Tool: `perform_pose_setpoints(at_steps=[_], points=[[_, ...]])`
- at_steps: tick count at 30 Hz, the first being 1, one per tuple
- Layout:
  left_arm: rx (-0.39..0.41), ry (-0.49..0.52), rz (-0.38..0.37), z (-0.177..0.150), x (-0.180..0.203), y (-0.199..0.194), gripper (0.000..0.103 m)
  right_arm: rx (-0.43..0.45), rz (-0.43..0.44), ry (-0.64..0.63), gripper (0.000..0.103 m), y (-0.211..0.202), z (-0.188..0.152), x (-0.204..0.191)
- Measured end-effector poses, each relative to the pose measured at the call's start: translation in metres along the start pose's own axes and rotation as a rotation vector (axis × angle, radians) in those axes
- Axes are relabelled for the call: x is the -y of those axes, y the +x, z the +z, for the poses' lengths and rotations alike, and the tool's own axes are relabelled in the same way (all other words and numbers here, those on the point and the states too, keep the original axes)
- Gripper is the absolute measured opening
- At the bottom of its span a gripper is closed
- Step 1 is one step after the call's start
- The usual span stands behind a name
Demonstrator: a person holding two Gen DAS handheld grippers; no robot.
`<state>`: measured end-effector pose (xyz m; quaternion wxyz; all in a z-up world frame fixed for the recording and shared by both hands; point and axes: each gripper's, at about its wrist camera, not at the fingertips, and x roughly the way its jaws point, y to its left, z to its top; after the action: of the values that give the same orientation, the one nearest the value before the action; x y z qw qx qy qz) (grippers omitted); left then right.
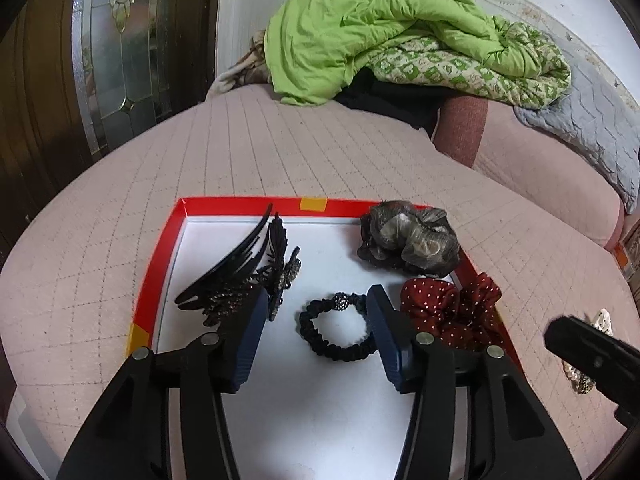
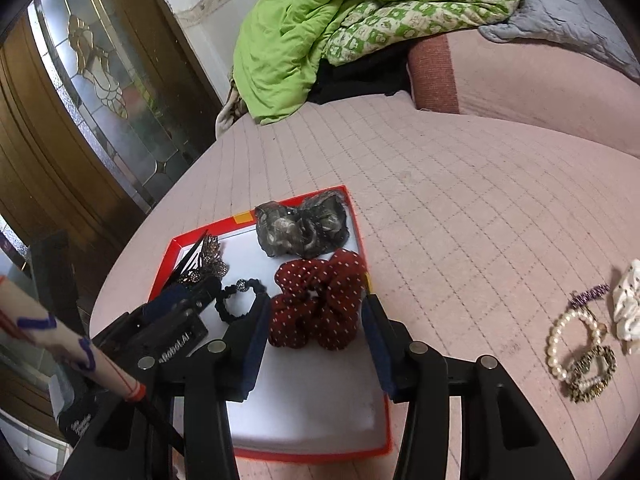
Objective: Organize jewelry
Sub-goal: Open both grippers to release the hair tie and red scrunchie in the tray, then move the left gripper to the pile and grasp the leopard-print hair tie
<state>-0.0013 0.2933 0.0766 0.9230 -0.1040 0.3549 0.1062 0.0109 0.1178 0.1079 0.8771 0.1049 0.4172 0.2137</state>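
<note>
On the left of the red-rimmed tray (image 1: pixel 160 264) lies a black hair claw (image 1: pixel 236 276), hard plastic with long curved teeth and a glittery winged ornament. Next to it sits a thin black hair tie (image 1: pixel 336 328), ruched fabric with a small sparkly bead, lying loose between the parted fingers of the left gripper (image 1: pixel 318 334), which grips nothing. Further right are a crumpled grey-brown gauze scrunchie (image 1: pixel 408 240) and a soft dark-red scrunchie (image 2: pixel 316 300) with white dots. The right gripper (image 2: pixel 316 344) is also spread, with the red scrunchie lying free between its fingers.

So four pieces look sorted into the tray. Still out on the quilted pink cover (image 2: pixel 460 208), well to the right, are a pearl bracelet (image 2: pixel 568 340), a dark beaded band (image 2: pixel 592 372), a cream spotted scrunchie (image 2: pixel 628 304) and what may be a small purple clip (image 2: pixel 588 294).
</note>
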Motion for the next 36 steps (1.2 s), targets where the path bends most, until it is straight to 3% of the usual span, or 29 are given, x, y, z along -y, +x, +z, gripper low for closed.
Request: perform_pose_setpoints(at_steps=[11, 24, 30, 36], points=[[0.126, 0.068, -0.046, -0.006, 0.027, -0.030, 0.054, 0.074, -0.004, 0.093, 0.055, -0.048, -0.025, 0.046], [0.218, 0.239, -0.115, -0.030, 0.079, -0.065, 0.058, 0.199, -0.078, 0.331, 0.055, -0.101, -0.046, 0.161], [0.175, 0.324, -0.216, -0.051, 0.118, -0.080, 0.060, 0.259, -0.157, 0.475, 0.055, -0.126, -0.054, 0.215], [0.035, 0.399, -0.381, -0.071, 0.176, -0.081, 0.060, 0.301, -0.207, 0.531, 0.058, -0.152, -0.062, 0.245]])
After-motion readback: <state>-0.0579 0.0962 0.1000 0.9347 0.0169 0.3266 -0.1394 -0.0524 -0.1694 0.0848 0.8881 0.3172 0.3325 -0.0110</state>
